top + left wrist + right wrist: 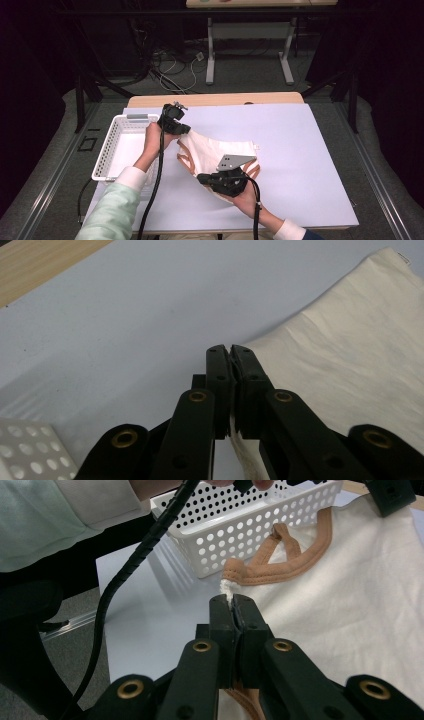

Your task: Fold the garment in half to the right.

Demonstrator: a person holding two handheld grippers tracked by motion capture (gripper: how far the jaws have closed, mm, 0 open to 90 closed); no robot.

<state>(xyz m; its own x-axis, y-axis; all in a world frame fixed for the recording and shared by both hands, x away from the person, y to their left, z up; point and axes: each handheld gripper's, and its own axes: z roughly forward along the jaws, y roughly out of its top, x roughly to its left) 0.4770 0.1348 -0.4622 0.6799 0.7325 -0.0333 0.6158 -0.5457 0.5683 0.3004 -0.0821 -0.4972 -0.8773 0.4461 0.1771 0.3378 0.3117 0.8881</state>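
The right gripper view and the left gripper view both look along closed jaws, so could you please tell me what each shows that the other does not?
In the right gripper view: the tan straps of the cream tote bag, the white perforated basket's long wall, a pale green sleeve, a black cable, and the right tool pinching a tuft of cream cloth beside a strap end.

In the left gripper view: a strip of wooden tabletop, and the left tool shut on the bag's plain edge.

Both share the cream bag, the pale blue mat and the basket.
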